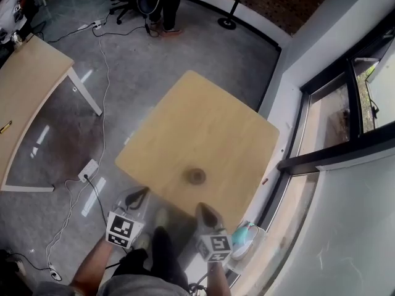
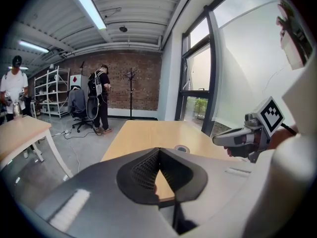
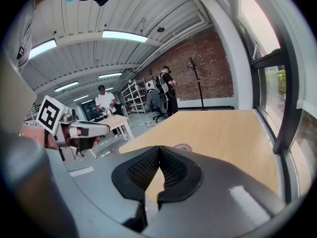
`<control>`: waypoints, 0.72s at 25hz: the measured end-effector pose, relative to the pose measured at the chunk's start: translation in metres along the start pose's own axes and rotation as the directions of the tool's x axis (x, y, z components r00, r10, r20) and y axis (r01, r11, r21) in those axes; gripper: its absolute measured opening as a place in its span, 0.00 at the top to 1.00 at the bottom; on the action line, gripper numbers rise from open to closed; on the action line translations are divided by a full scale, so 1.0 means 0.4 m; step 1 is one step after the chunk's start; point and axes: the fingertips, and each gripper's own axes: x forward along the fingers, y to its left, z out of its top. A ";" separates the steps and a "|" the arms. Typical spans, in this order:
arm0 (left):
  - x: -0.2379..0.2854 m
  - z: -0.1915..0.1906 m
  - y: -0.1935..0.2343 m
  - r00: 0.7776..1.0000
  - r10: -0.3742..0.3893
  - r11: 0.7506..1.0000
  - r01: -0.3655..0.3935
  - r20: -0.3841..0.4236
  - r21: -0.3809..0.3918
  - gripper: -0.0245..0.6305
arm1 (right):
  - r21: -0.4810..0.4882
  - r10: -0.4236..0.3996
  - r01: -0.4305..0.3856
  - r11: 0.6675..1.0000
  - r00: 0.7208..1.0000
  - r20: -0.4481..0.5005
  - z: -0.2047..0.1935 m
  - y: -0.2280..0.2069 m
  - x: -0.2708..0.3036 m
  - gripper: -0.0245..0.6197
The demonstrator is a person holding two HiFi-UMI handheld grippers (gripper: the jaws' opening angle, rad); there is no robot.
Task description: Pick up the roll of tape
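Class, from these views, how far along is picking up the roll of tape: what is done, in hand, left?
Done: nothing; the roll of tape lies flat on the wooden table, untouched. In hand: left gripper and right gripper hover at the table's near edge, jaws together, empty. Left: open one, probably the nearer right, close on the roll, lift.

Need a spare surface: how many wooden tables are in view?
2. A light wooden square table bears the round tape roll; another light wooden table stands at left. Others may be hidden.
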 end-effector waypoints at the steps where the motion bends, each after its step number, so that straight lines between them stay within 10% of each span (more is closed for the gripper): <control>1: 0.006 -0.003 0.005 1.000 0.002 1.000 -0.002 -0.005 -0.004 0.96 | 0.002 0.003 -0.003 1.000 1.000 -0.002 0.000 -0.002 0.008 0.94; 18: 0.065 -0.010 0.050 0.999 0.019 0.999 -0.020 -0.030 -0.036 0.96 | 0.038 0.038 -0.038 0.999 0.999 -0.008 0.015 -0.043 0.109 0.94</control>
